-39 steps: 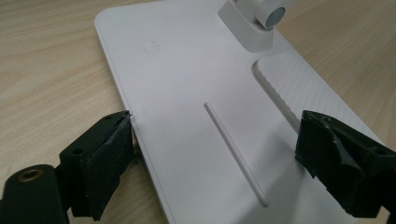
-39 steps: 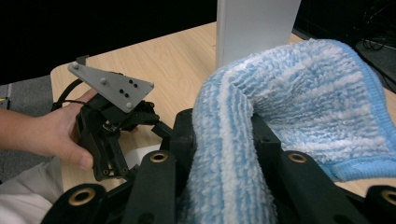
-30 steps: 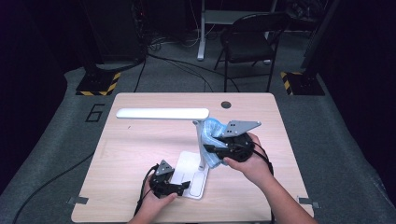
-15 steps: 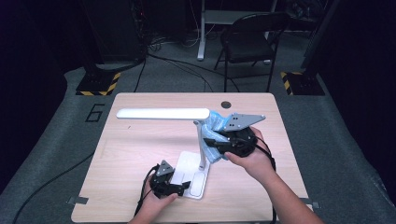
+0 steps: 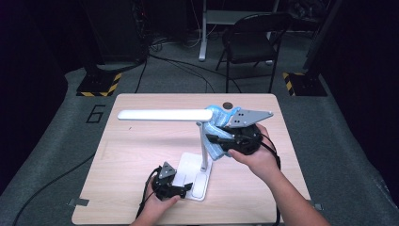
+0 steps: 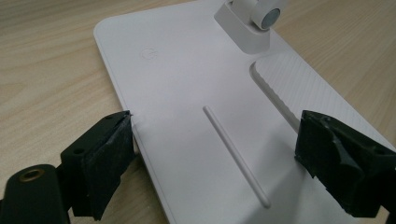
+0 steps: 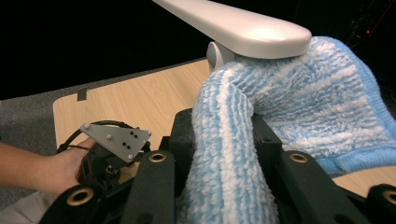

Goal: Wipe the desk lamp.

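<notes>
A white desk lamp [image 5: 197, 141] stood on a light wooden table [image 5: 141, 155]. Its flat base [image 5: 190, 181] lay near the front edge of the table, a little right of the middle. A thin pole [image 5: 203, 150] rose from the right side of the base. The long lamp head [image 5: 162, 114] reached out level to the left, high over the table.

The right gripper [image 5: 214, 139] was up at the top of the pole, just under the right end of the lamp head. Its jaws were squeezed tight on a fluffy cloth [image 5: 219, 129] with light blue and white stripes. In the right gripper view, the cloth [image 7: 261, 140] bulged up between the black jaws and pressed against the joint under the lamp head [image 7: 233, 25]. The right hand [image 5: 254, 157] held that gripper from the right side.

The left gripper [image 5: 186, 187] sat low on the table at the near end of the base. In the left gripper view, its jaws stood wide, one on each long side of the base [image 6: 196, 116]. The left pad [image 6: 109, 163] sat right at the left edge of the base. It could not be told whether the right pad [image 6: 345, 168] was touching or squeezing.

A black folding chair [image 5: 254, 42] stood on the grey floor beyond the far side of the table.
</notes>
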{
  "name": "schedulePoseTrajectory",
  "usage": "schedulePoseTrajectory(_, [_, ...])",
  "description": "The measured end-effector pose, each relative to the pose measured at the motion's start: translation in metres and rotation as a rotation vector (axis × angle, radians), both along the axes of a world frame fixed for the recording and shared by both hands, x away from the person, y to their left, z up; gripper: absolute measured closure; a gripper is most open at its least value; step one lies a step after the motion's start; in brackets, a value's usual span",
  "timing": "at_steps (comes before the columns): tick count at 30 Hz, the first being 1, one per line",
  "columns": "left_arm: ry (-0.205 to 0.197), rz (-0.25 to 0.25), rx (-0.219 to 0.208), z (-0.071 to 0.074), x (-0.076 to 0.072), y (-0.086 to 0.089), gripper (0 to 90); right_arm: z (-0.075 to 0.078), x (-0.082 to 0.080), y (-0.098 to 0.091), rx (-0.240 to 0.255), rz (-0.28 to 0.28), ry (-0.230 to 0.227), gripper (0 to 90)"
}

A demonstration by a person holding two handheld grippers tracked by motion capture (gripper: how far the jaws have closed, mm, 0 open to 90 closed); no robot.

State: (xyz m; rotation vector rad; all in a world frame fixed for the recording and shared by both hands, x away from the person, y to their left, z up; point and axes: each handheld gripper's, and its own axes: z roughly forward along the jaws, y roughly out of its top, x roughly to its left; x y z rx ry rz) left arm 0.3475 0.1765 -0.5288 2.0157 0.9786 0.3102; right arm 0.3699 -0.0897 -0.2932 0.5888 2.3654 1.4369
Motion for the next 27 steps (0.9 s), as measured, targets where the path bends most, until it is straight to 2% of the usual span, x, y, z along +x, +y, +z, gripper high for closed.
schedulePoseTrajectory(14, [0.001,0.002,-0.011,-0.001,0.001,0.000,11.5,-0.001,0.000,0.000,0.001,0.003,-0.003,67.7])
schedulePoseTrajectory(22, [0.003,0.003,-0.010,-0.001,0.000,0.000,11.5,-0.009,0.001,0.000,0.017,0.004,0.001,67.9])
schedulePoseTrajectory(27, [0.001,0.004,-0.010,-0.001,0.001,0.000,11.5,-0.014,0.000,0.001,0.003,0.004,-0.005,68.0])
